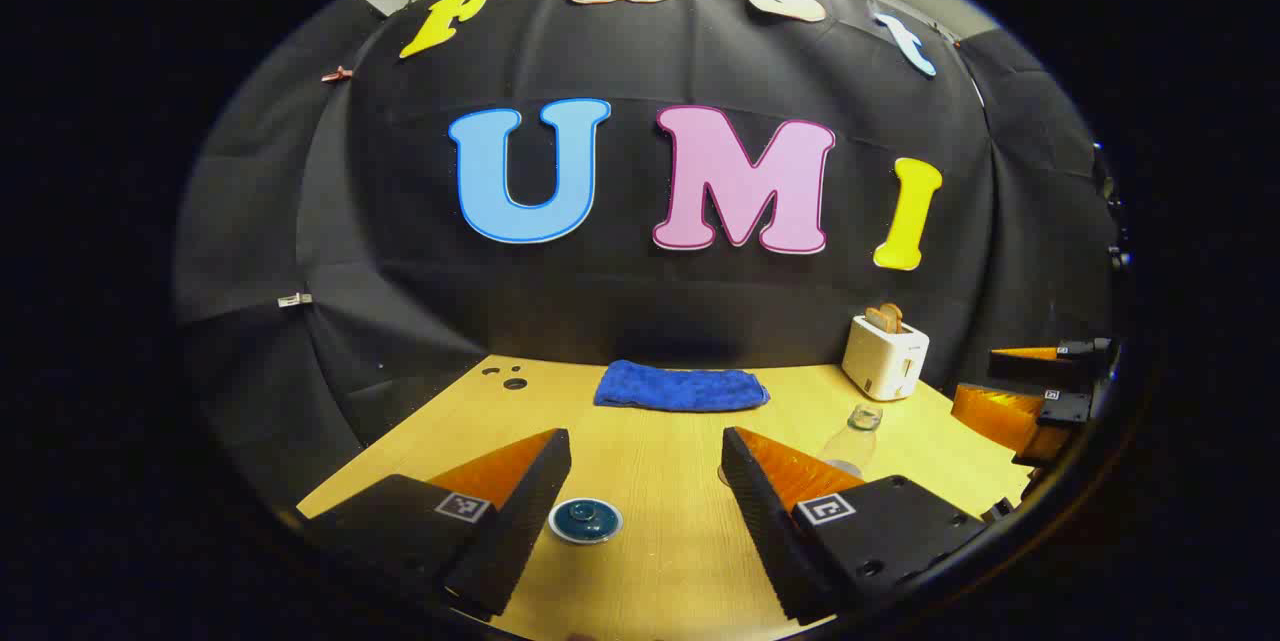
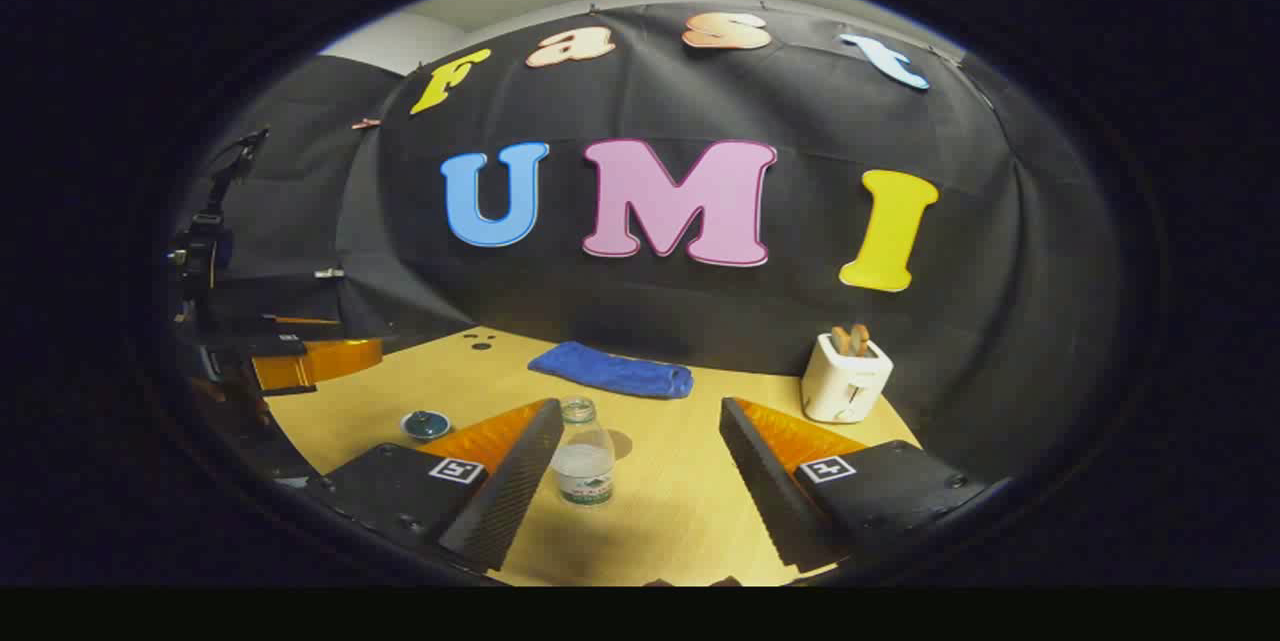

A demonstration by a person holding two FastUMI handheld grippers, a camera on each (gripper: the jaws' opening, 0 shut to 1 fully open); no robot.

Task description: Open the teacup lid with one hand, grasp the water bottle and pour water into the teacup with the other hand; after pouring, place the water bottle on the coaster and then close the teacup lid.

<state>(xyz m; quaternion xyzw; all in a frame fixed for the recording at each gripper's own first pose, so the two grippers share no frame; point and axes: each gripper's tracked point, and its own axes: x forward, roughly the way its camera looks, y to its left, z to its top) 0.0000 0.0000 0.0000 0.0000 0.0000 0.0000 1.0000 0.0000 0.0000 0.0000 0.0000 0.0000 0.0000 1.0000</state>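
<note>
A small white teacup with a dark teal knobbed lid (image 1: 585,521) stands on the wooden table (image 1: 660,481), the lid resting on it. It lies between the fingers of my left gripper (image 1: 645,441), close to the left finger, and that gripper is open and holds nothing. The clear water bottle (image 1: 855,436) stands upright farther right, partly behind the right finger. In the right gripper view the bottle (image 2: 585,456) sits between the spread fingers of my right gripper (image 2: 640,411), near the left one and untouched. The teacup (image 2: 426,424) is to its left.
A folded blue cloth (image 1: 682,386) lies at the back of the table, with a white toaster (image 1: 885,356) holding toast to its right. The right gripper (image 1: 1040,391) hovers at the table's right edge, and the left gripper (image 2: 300,356) at its left edge. Small holes (image 2: 480,341) mark the far left corner.
</note>
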